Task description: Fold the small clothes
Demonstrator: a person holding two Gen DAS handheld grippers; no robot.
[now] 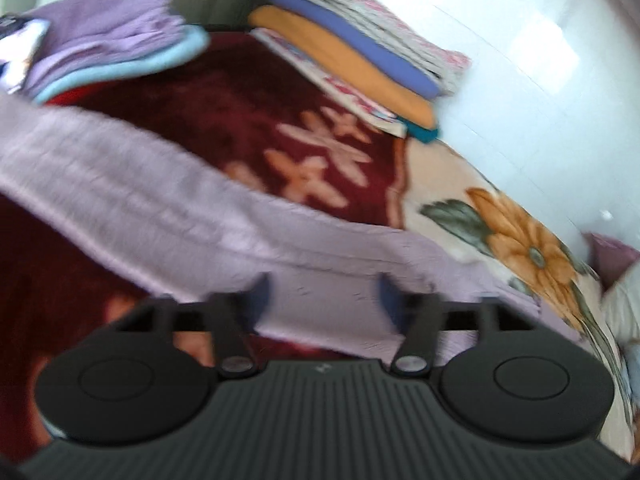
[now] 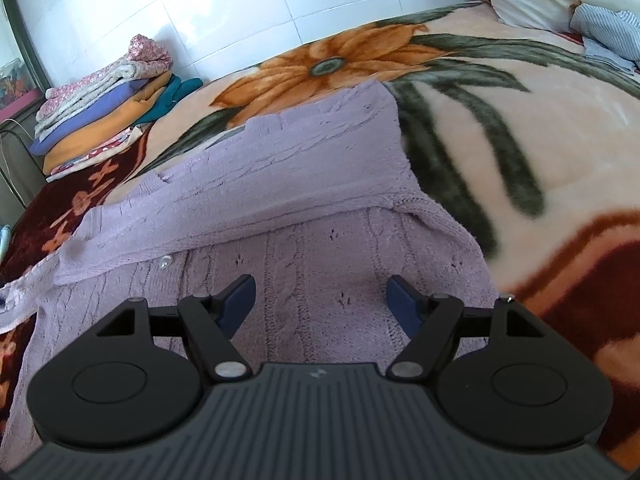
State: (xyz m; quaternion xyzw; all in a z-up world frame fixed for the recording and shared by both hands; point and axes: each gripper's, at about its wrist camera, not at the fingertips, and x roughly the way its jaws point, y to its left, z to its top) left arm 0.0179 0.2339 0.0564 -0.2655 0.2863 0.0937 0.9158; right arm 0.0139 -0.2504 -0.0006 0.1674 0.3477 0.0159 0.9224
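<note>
Two grippers: left gripper (image 1: 323,300) and right gripper (image 2: 322,300) both released over lilac cardigan (image 2: 280,200)
Surface: bed, floral blanket (image 2: 520,128)
Room: white tiled wall (image 2: 200,12)

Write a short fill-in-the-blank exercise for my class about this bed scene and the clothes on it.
1. The knitted cardigan spread on the blanket is ____ in colour.
2. The big flower printed on the blanket has ____ petals.
3. The jaws of the right gripper stand ____ above the cardigan.
4. The stack of folded clothes lies beside the tiled ____.

Missing words: lilac; orange; open; wall
</note>
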